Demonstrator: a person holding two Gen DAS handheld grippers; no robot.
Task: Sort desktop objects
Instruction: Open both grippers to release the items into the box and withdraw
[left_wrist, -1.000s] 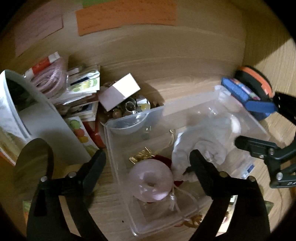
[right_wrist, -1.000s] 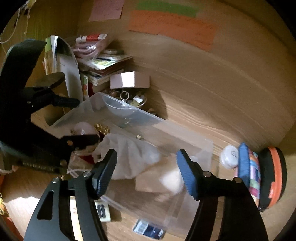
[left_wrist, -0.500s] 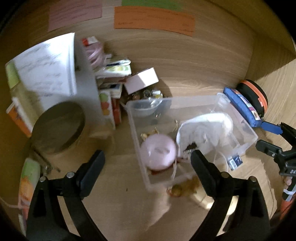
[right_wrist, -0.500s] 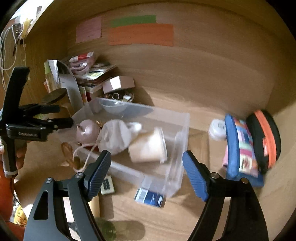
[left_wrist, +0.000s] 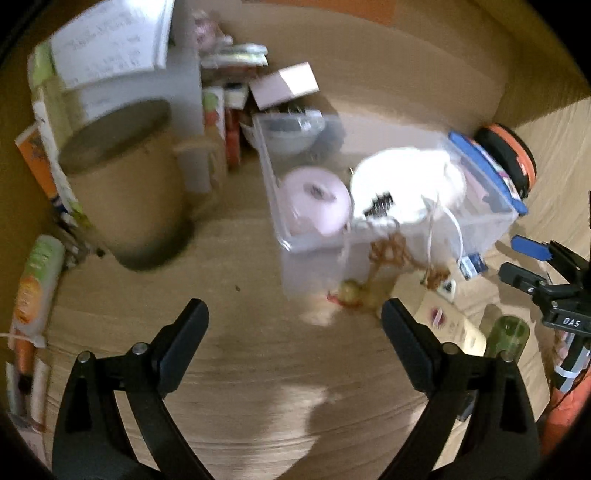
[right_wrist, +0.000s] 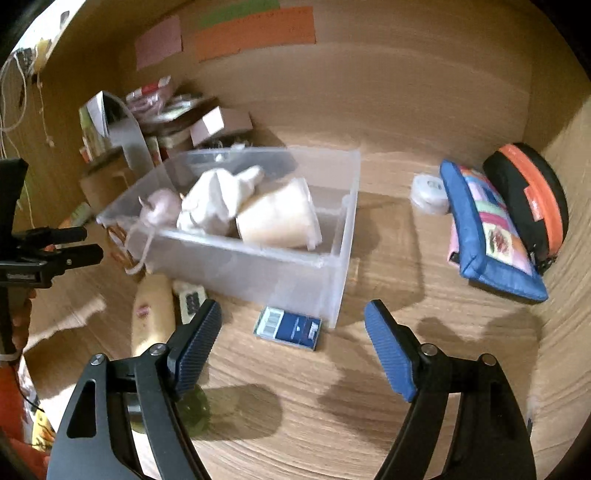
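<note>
Both tongs, left (left_wrist: 291, 317) and right (right_wrist: 293, 323), have been drawn back from the clear bin (right_wrist: 334, 236), spread and empty. Another table item can likely be fetched.

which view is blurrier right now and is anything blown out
Left wrist view: heavy motion smear across the desk, and the white cloth in the clear bin is overexposed to a flat glare. Right wrist view: sharper near the centre, the blue card and pencil case read cleanly, with mild blur toward the left edge; both views show fisheye bending and dark corners.

clear bin (left_wrist: 495, 225) motion-blurred, green bottle (right_wrist: 192, 410) half hidden
</note>
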